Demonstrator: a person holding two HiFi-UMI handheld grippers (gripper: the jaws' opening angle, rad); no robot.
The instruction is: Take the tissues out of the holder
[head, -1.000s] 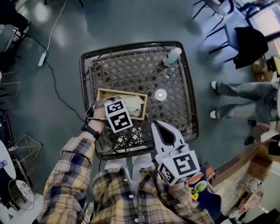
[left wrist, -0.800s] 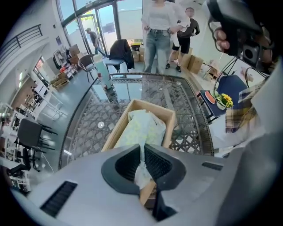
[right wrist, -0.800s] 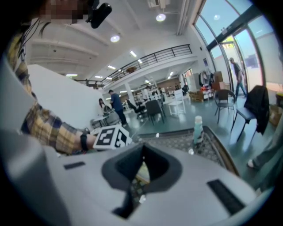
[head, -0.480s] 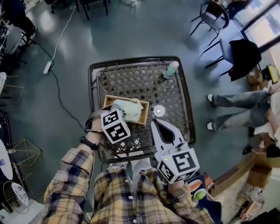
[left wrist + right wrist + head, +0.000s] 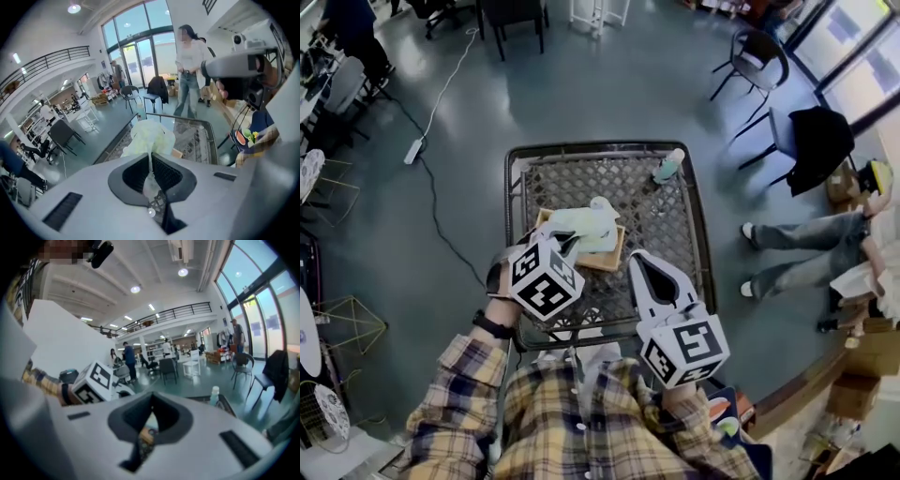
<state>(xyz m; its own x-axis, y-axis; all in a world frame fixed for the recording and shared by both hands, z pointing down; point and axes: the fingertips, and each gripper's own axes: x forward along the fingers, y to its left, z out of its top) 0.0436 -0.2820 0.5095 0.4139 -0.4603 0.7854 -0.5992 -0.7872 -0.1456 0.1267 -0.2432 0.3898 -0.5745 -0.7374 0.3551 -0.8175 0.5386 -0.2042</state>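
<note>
You're working w/ the left claw [image 5: 563,246], and it's the nearer one by far. It's sitting just at the near-left edge of the holder [image 5: 604,261], pointing down and away from you, w/ the tissue [image 5: 581,223] lying straight ahead of its tips. The tissue is trailing from the claw to the holder, so its long axis is running along the claw's own line, bunched into a thin strand at the tips and billowing out wide beyond them over the holder's top. You can't tell from here whether its far end is clear of the holder or is catching inside, so judge the pull as going up and back toward you, along that strand. The left claw is nearly pressed together, pinching the strand between its pads; it's just been tightening on it. The right claw [image 5: 638,262] is hanging over the desk [image 5: 677,223] by the holder's near-right corner, apart from it. It's pressed together w/ nothing in it, only the holder and mesh showing past the tips. It's looking free to steady the holder if the box starts lifting w/ the tissue.
</note>
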